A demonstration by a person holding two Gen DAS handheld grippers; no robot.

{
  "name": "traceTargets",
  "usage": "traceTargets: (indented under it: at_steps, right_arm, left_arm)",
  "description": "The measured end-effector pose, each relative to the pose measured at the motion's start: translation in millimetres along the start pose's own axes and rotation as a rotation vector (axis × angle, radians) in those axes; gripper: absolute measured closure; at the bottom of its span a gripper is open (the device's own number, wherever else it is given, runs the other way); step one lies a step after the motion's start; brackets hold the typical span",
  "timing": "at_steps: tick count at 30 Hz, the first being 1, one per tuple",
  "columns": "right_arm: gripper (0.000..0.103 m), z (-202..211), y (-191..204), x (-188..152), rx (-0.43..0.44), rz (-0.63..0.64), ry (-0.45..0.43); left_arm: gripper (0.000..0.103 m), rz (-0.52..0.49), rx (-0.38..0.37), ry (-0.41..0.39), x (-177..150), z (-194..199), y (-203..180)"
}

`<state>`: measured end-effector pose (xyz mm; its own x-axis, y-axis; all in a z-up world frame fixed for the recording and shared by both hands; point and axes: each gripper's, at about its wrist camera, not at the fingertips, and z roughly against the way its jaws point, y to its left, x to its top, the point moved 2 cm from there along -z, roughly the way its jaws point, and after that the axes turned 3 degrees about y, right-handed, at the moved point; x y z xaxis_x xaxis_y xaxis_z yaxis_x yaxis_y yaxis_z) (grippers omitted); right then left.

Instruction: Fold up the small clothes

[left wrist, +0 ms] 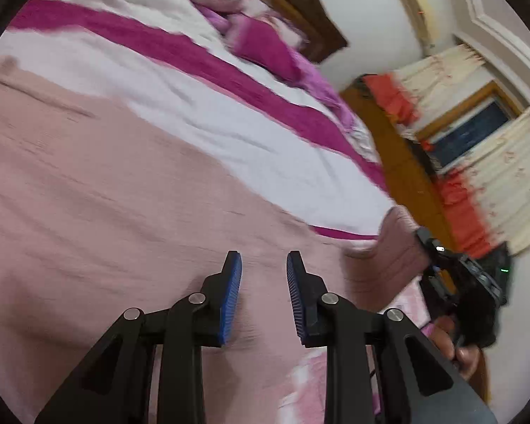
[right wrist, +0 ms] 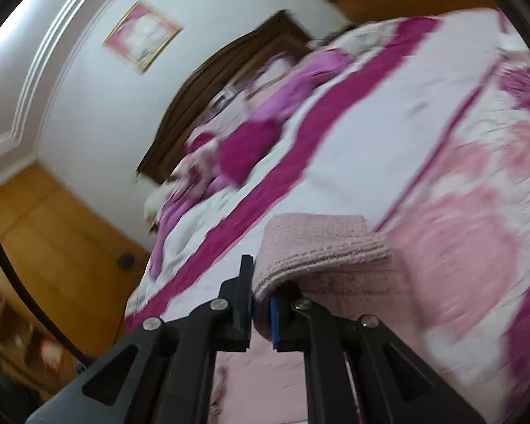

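A dusty-pink knitted garment (left wrist: 130, 190) lies spread flat on the bed. My left gripper (left wrist: 264, 265) is open and empty just above its near part. My right gripper (right wrist: 261, 282) is shut on a ribbed edge of the same pink garment (right wrist: 321, 243), holding that end lifted off the bed. In the left wrist view the right gripper (left wrist: 431, 247) shows at the right, with the lifted garment corner (left wrist: 399, 240) in it.
The bed has a white and magenta striped cover (left wrist: 201, 81) with pink flower patches (right wrist: 470, 233). Pillows and bunched purple bedding (right wrist: 251, 130) lie by the dark wooden headboard (right wrist: 229, 60). A window with cream curtains (left wrist: 477, 134) is beyond the bed.
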<state>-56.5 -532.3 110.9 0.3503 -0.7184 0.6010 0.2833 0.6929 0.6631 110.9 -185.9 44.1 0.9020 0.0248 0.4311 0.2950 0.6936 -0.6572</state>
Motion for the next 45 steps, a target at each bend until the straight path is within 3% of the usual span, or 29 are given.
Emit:
traceTargets:
  at_steps: [2,5,11,14,19,24,26,32,40,45]
  right_arm:
    - [0.096,-22,33,-23,-0.008,0.067,0.033]
    - [0.096,-52,71,-56,0.007,0.12,0.119]
    - [0.096,-113,118,-115,0.096,0.094,0.273]
    - [0.096,-135,143,-135,0.099,0.145,0.325]
    - [0.096,-144,184,-146,0.118,0.229,0.313]
    - [0.096,-160,213,-159,0.152,0.269,0.328]
    - [0.096,-174,226,-168,0.161,0.285,0.36]
    - [0.096,-199,277,-212,0.161,0.382,0.43]
    - [0.096,-224,328,-272,0.112,0.497,0.431]
    - [0.096,-237,347,-297,0.125,0.494,0.432]
  left_arm:
    - [0.1,-0.001,0.093,-0.041,6,26,23]
    - [0.1,0.053,0.169,-0.054,9,54,66]
    - [0.1,0.129,0.281,-0.123,8,103,143]
    - [0.1,0.113,0.312,-0.139,11,116,156]
    - [0.1,0.097,0.335,-0.205,16,145,164]
    - [0.1,0.098,0.404,-0.24,19,168,193]
    - [0.1,0.127,0.393,-0.267,20,176,207]
    - [0.1,0.299,0.261,-0.317,30,195,246]
    - [0.1,0.377,0.273,-0.357,30,211,273]
    - [0.1,0.4,0.262,-0.364,31,218,283]
